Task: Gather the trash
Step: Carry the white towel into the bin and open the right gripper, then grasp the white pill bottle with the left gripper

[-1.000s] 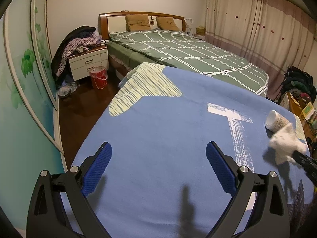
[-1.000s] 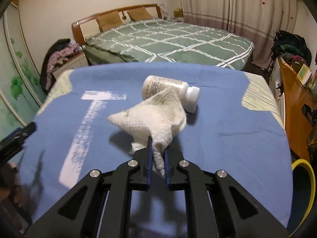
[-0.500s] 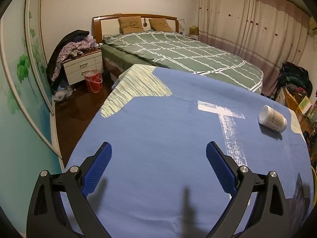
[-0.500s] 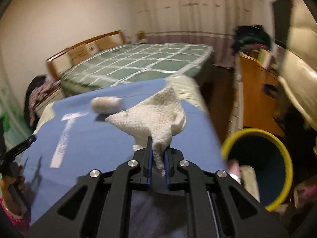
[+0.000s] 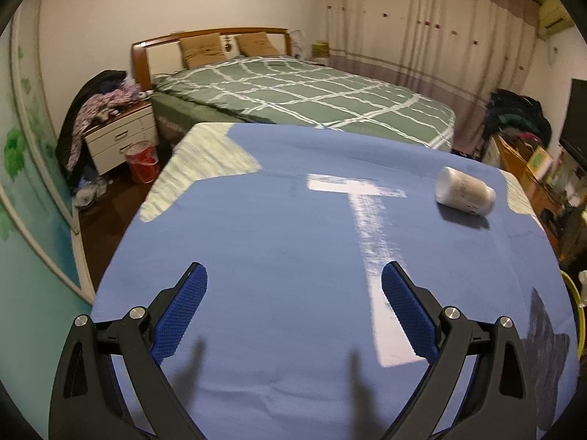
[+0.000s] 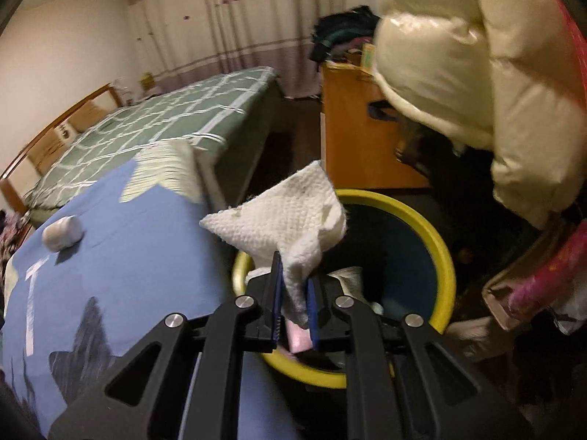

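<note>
The blue-covered surface (image 5: 293, 242) is seen beneath the left gripper (image 5: 293, 308), whose jaws are spread wide with nothing between them. A yellow-rimmed bin (image 6: 445, 256) is set beside the surface (its inside dark). A white bottle (image 5: 465, 196) is laid on its side. A crumpled paper towel (image 6: 286, 225) is pinched by the right gripper (image 6: 293, 304) above the bin.

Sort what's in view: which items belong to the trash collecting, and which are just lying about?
Job: paper towel clamped in the right tool; yellow-rimmed bin; bottle lying on the blue cover; open left tool.

Lying about: green bed; nightstand; red bucket.
</note>
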